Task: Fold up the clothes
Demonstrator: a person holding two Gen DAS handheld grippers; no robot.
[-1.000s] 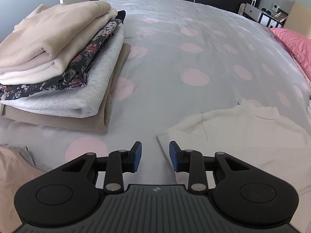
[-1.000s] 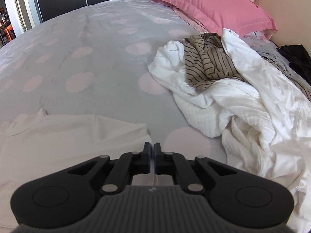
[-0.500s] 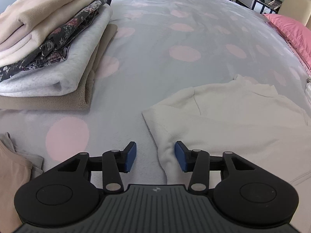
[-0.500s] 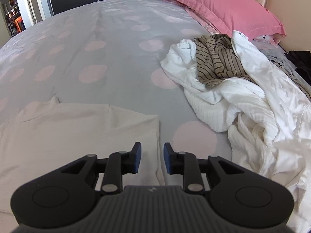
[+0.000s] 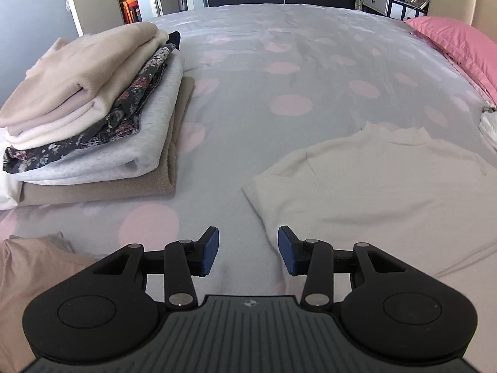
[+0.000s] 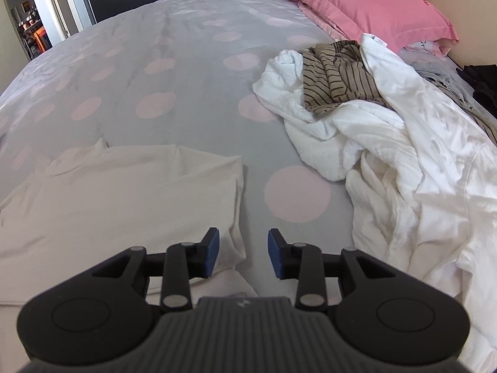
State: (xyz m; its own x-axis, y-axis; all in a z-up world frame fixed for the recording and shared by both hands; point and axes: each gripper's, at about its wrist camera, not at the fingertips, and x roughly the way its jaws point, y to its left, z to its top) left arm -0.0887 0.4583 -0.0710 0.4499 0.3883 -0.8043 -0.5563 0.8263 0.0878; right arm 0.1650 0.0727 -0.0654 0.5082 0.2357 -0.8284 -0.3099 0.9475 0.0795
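A cream top (image 5: 388,186) lies spread flat on the grey bedspread with pink dots (image 5: 279,71). My left gripper (image 5: 248,250) hovers at the top's left edge. Its jaws are opening with only bedspread between them, and the hem runs just under the right pad. In the right wrist view the same top (image 6: 108,192) lies to the left. My right gripper (image 6: 243,253) is at its right edge with its jaws opening. The hem lies loose below them, beside the left pad, and nothing is pressed.
A stack of folded clothes (image 5: 93,118) sits at the left, with a beige garment (image 5: 31,273) near the front. A heap of unfolded white and striped clothes (image 6: 388,143) lies right of the top. A pink pillow (image 6: 357,3) rests at the headboard.
The right gripper was shut at the top's edge and has opened. The left gripper's jaws have widened. Both grippers have shifted, and more of the flat top shows now.
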